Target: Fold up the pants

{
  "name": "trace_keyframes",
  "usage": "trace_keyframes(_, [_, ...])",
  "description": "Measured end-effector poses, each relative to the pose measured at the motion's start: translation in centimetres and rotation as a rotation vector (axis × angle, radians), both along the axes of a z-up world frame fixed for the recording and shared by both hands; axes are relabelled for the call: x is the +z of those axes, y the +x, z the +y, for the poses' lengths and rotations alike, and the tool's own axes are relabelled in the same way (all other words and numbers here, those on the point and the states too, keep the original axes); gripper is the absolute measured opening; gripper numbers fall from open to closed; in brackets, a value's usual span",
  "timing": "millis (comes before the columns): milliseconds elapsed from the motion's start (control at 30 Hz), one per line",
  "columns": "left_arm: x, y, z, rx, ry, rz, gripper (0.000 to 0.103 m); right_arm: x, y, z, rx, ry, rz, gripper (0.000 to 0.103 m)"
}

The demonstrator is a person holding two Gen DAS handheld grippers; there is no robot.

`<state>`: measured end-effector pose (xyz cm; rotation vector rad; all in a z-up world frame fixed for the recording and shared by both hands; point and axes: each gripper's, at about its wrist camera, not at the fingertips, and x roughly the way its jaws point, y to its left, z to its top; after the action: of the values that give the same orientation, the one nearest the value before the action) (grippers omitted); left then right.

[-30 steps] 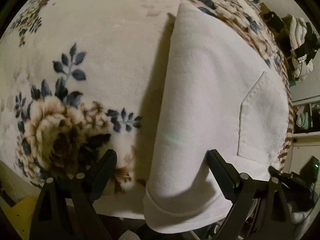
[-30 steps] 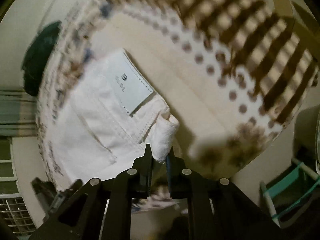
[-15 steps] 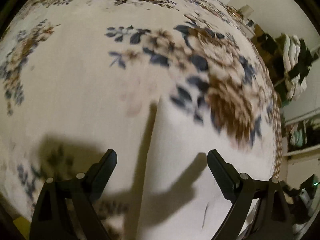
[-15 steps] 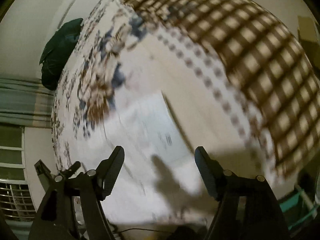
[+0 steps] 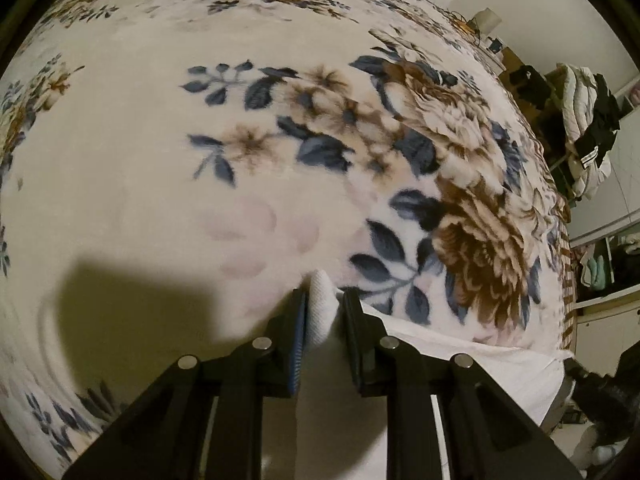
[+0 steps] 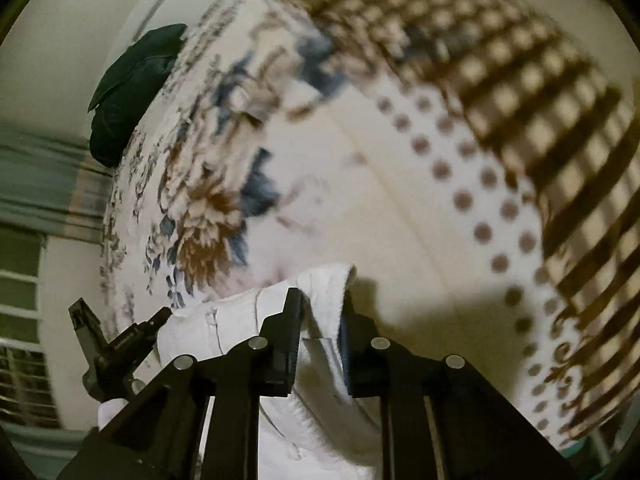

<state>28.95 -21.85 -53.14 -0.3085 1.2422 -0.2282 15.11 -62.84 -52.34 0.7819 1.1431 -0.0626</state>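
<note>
Left wrist view. Left gripper (image 5: 323,307) clamped on a corner of the white pants (image 5: 320,300), a rounded tuft of cloth standing up between the two black fingers (image 5: 294,320). Blue pad visible on the inner face of the left-hand finger. Rest of the pants trailing down and to the right below the gripper, lying as a flat white sheet along the lower right. Beneath and beyond: a cream floral blanket (image 5: 160,160) with blue leaves and brown blooms, covering the bed. Dark shadow cast on the blanket at lower left. At far right, beside the bed, a heap of white and dark clothes (image 5: 588,128) and shelving, too small to detail.

Right wrist view. Right gripper (image 6: 320,308) closed on a folded edge of the white pants (image 6: 328,280), thick hem bulging up and over between the fingers (image 6: 290,320). More of the garment, with seams showing, spread to the lower left and under the gripper. Other gripper (image 6: 120,344) visible at lower left, just beside the pants; whether touching, cannot tell here. Blanket (image 6: 400,200) blurred, showing floral print at left, dotted band and brown checked border at right. Dark green bundle (image 6: 128,92) at the blanket's far upper-left edge. Window with curtain at far left.
</note>
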Motion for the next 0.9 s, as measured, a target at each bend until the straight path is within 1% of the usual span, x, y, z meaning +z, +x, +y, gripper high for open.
trace_keyframes(67, [-0.2,0.2,0.1,-0.004,0.003,0.002,0.017,0.1,0.6,-0.2,-0.021,-0.022,-0.002,0.017])
trace_keyframes(100, [-0.3,0.3,0.1,-0.003,0.009,0.007,0.017,-0.2,0.9,-0.5,-0.033,-0.041,0.013,0.012])
trace_keyframes(133, [-0.4,0.3,0.2,-0.002,0.004,0.011,0.017,-0.7,1.1,-1.1,-0.053,-0.063,0.033,0.009])
trace_keyframes(167, [-0.5,0.3,0.3,0.002,-0.001,0.015,0.017,-2.3,1.4,-2.0,-0.065,0.009,0.071,0.009])
trace_keyframes(200, [-0.3,0.3,0.3,0.007,-0.003,0.022,0.019,-3.3,1.7,-2.2,-0.063,0.055,0.097,0.01])
trace_keyframes(233, [0.1,0.3,0.3,0.007,0.002,0.022,0.019,-3.6,1.9,-2.3,-0.059,0.065,0.112,0.012])
trace_keyframes(267, [0.7,0.1,0.2,0.005,0.014,0.015,0.019,-3.2,2.0,-2.2,-0.038,0.038,0.131,0.013])
trace_keyframes(333, [2.2,-0.5,0.2,0.001,0.065,-0.001,0.02,-1.8,2.1,-1.7,0.012,-0.036,0.151,0.029])
trace_keyframes(367, [2.9,-0.9,0.2,0.004,0.087,-0.009,0.02,0.0,1.8,-1.1,0.042,-0.113,0.137,0.033])
trace_keyframes(400, [3.8,-1.6,0.4,0.009,0.108,-0.026,0.02,1.3,1.6,-0.6,0.06,-0.156,0.112,0.043])
trace_keyframes(433, [4.6,-2.4,0.5,0.017,0.135,-0.043,0.021,3.1,1.4,0.1,0.096,-0.19,0.067,0.051])
trace_keyframes(467, [4.9,-2.9,0.6,0.022,0.151,-0.05,0.022,3.9,1.4,0.7,0.122,-0.196,0.047,0.052])
trace_keyframes(500, [5.2,-3.6,0.7,0.027,0.173,-0.052,0.026,4.7,1.6,2.0,0.172,-0.198,0.039,0.053])
trace_keyframes(533, [5.4,-4.2,0.7,0.035,0.189,-0.053,0.026,5.0,2.2,3.6,0.227,-0.192,0.05,0.053])
trace_keyframes(567, [5.3,-5.1,0.7,0.046,0.205,-0.054,0.026,5.1,2.7,4.6,0.253,-0.181,0.052,0.053])
trace_keyframes(633, [4.7,-6.0,0.4,0.052,0.217,-0.035,0.026,4.3,4.0,7.4,0.311,-0.135,0.06,0.053])
trace_keyframes(667, [4.4,-6.2,0.2,0.055,0.222,-0.023,0.027,3.3,4.8,9.0,0.338,-0.123,0.08,0.053])
trace_keyframes(700, [3.7,-6.5,0.1,0.055,0.228,0.003,0.03,2.0,5.6,10.3,0.35,-0.147,0.107,0.052])
trace_keyframes(733, [3.1,-6.6,0.0,0.056,0.22,0.026,0.032,1.1,6.2,11.1,0.351,-0.192,0.115,0.052])
trace_keyframes(767, [3.0,-6.8,0.1,0.065,0.218,0.026,0.035,-0.3,6.9,11.9,0.357,-0.258,0.13,0.051])
trace_keyframes(800, [3.0,-7.0,0.2,0.077,0.214,0.021,0.04,-1.2,7.2,12.1,0.352,-0.263,0.136,0.051])
trace_keyframes(833, [3.0,-7.1,0.3,0.084,0.212,0.018,0.043,-1.8,7.5,12.1,0.341,-0.265,0.131,0.05])
trace_keyframes(867, [3.0,-7.1,0.6,0.093,0.211,0.021,0.05,-2.2,7.8,12.4,0.339,-0.28,0.132,0.05])
trace_keyframes(900, [3.0,-7.1,0.7,0.099,0.209,0.026,0.064,-2.3,7.9,12.6,0.34,-0.289,0.137,0.05])
